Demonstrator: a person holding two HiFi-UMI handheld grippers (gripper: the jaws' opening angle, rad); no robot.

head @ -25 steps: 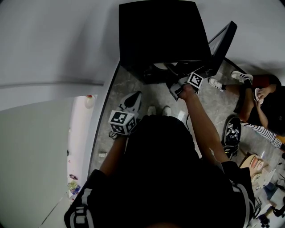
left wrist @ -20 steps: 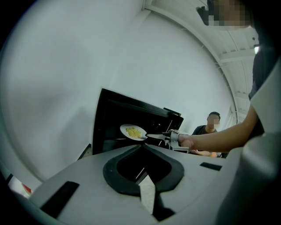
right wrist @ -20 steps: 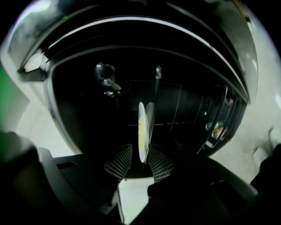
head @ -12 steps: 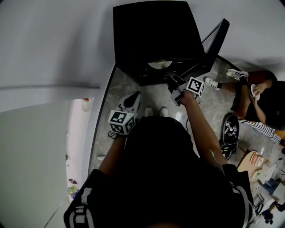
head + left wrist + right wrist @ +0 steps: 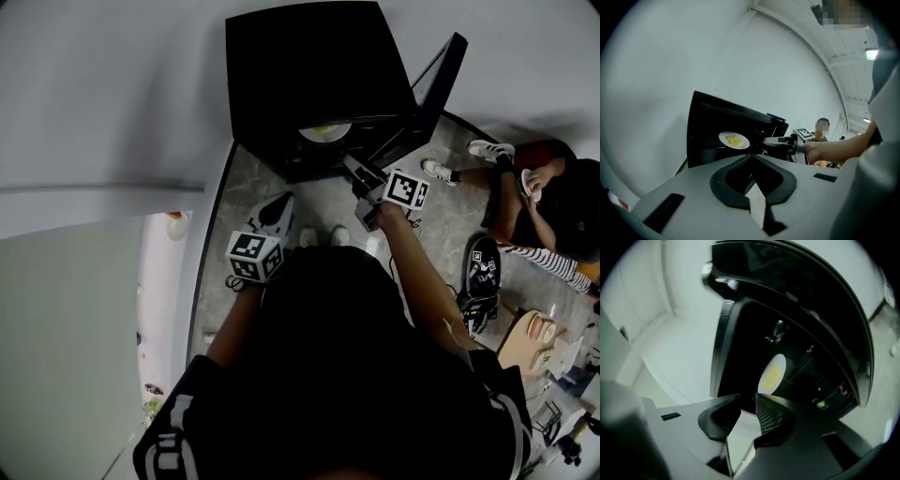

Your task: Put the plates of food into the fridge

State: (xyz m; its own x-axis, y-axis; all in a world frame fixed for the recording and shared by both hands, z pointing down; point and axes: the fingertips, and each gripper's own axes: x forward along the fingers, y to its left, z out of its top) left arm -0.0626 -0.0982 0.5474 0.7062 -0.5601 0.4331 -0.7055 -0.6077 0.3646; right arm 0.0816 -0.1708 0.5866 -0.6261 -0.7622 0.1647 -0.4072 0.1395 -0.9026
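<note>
A black fridge (image 5: 309,75) stands on the floor against the wall with its door (image 5: 439,75) swung open to the right. Inside, a white plate (image 5: 325,132) of yellow food (image 5: 734,139) lies on a shelf. My right gripper (image 5: 350,165) hangs just outside the opening, short of the plate's rim. Its jaws are open, and in the right gripper view nothing sits between the right gripper's (image 5: 747,397) tips; the plate (image 5: 772,373) shows beyond them. My left gripper (image 5: 283,201) is held back near my body. In the left gripper view its (image 5: 751,156) tips meet, shut on nothing.
A person (image 5: 548,202) sits on the floor at the right, legs stretched toward the fridge door. Black shoes (image 5: 483,272) lie beside my right arm. My own feet (image 5: 322,234) stand in front of the fridge. A white wall (image 5: 112,94) runs along the left.
My right gripper has drawn back out of the fridge opening, risen a little and rolled. The plate now shows whole on the shelf. The left gripper has kept still.
</note>
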